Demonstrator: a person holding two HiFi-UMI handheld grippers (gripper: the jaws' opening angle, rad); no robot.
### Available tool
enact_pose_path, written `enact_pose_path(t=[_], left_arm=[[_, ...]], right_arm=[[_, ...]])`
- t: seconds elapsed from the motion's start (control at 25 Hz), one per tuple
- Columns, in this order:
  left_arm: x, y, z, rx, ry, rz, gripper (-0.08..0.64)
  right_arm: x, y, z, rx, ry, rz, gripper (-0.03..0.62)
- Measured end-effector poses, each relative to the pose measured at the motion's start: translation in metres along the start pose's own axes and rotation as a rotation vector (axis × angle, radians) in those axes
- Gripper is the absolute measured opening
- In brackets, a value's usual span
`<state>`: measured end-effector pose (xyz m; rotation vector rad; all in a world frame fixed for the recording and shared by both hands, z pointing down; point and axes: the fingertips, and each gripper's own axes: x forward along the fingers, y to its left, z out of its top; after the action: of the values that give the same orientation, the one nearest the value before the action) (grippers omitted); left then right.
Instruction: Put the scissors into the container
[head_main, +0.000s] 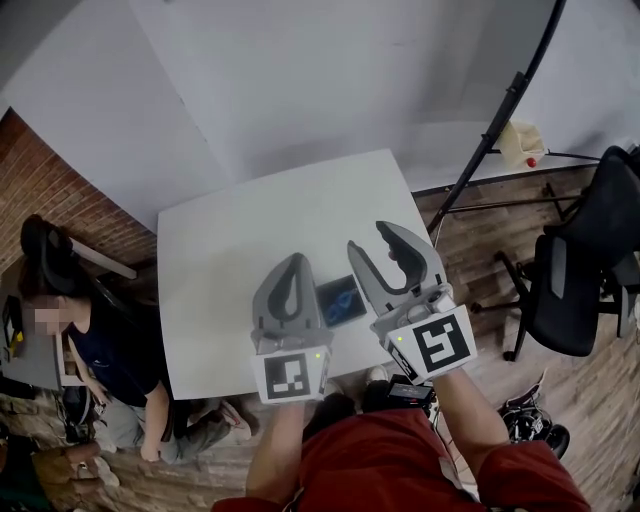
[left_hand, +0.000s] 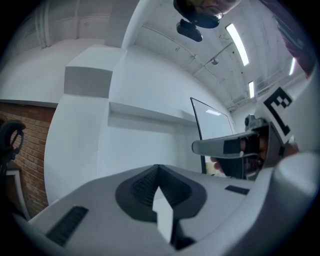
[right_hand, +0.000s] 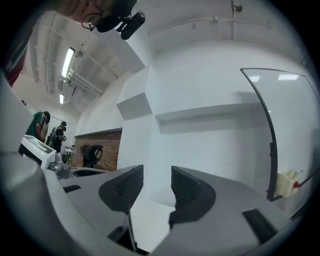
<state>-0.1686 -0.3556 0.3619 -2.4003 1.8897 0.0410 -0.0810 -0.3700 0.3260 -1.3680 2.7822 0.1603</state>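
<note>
Head view: white surface (head_main: 250, 220) w/ 1 dark container (head_main: 323, 293) near its front edge. 1 pair of blue scissors (head_main: 343, 298) lies inside it, so the placing step looks done; my read is that this is the pull-back after the drop. Both tools hang above the front edge, either side of the container and touching nothing. Left gripper (head_main: 297, 262) has its fingers clenched tip to tip, nothing held. Right gripper (head_main: 367, 237) has its fingers spread, nothing between. Also 1 seated person (head_main: 105, 350) at the left of the surface and 1 black office chair (head_main: 585, 270) on the right.

Left gripper view: left gripper (left_hand: 158, 168) points level at the white wall. Its pads meet along a closed seam w/ no item pinched. 1 of the right gripper's fingers (left_hand: 215, 146) shows at the right. No scissors or container in frame.

Right gripper view: right gripper (right_hand: 152, 182) is released; the 2 ribbed pads (right_hand: 125, 187) stand apart w/ only wall and white surface in the gap. Scissors and container are out of frame here too.

Next move, as I judge it: little left. Check that the scissors sit fully within the rim, and re-grasp only if a handle overhangs.

Count: scissors x1, container x1, grippers x2, surface x1.
</note>
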Motion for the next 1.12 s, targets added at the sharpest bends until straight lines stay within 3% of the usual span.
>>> enact_pose_path(t=[0.44, 0.8, 1.12], left_arm=[[-0.002, -0.002, 0.012, 0.01, -0.021, 0.0, 0.002], [-0.001, -0.002, 0.013, 0.016, -0.027, 0.003, 0.002], [0.001, 0.0, 0.009, 0.008, -0.019, 0.007, 0.002]], right_arm=[[-0.002, -0.001, 0.0, 0.002, -0.006, -0.021, 0.119], [0.001, 0.002, -0.007, -0.007, 0.007, -0.025, 0.009], [0.004, 0.005, -0.014, -0.025, 0.028, -0.041, 0.008]])
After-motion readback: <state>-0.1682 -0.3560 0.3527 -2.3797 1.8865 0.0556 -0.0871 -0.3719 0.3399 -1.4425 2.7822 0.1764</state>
